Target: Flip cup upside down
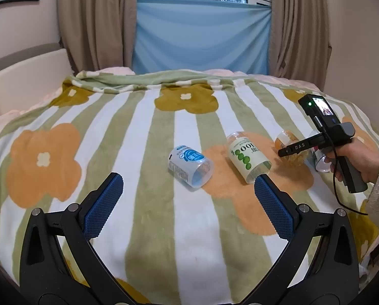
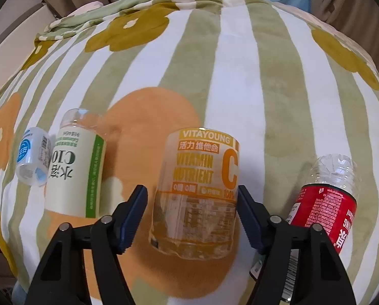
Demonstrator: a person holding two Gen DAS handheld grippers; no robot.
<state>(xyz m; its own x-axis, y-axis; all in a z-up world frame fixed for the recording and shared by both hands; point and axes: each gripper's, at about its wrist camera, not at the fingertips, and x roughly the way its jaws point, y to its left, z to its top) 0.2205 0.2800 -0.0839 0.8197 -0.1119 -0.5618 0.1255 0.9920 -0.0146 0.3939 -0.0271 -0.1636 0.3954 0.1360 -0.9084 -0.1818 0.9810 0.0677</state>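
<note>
Lay on its side on the striped flower blanket point(image 2: 243, 58), the orange-labelled cup point(image 2: 197, 190), between the spread pads of the right gripper point(image 2: 192, 211), not yet pinched. Flanked closely by the red-labelled cup point(image 2: 324, 211) on its right and the green-labelled cup point(image 2: 75, 170) on its left, with the blue-labelled cup point(image 1: 189, 165) just beyond. Hung released over bare blanket near the blue-labelled cup, the left gripper point(image 1: 189, 203), with open cloth stretching toward the curtains point(image 1: 95, 23).

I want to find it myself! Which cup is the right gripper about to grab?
Look at the flowery striped blanket, where four cut-off bottle cups lie in a row. It's the orange VITAYOUNG cup between the right gripper fingers, the only one with a big orange C.
</note>
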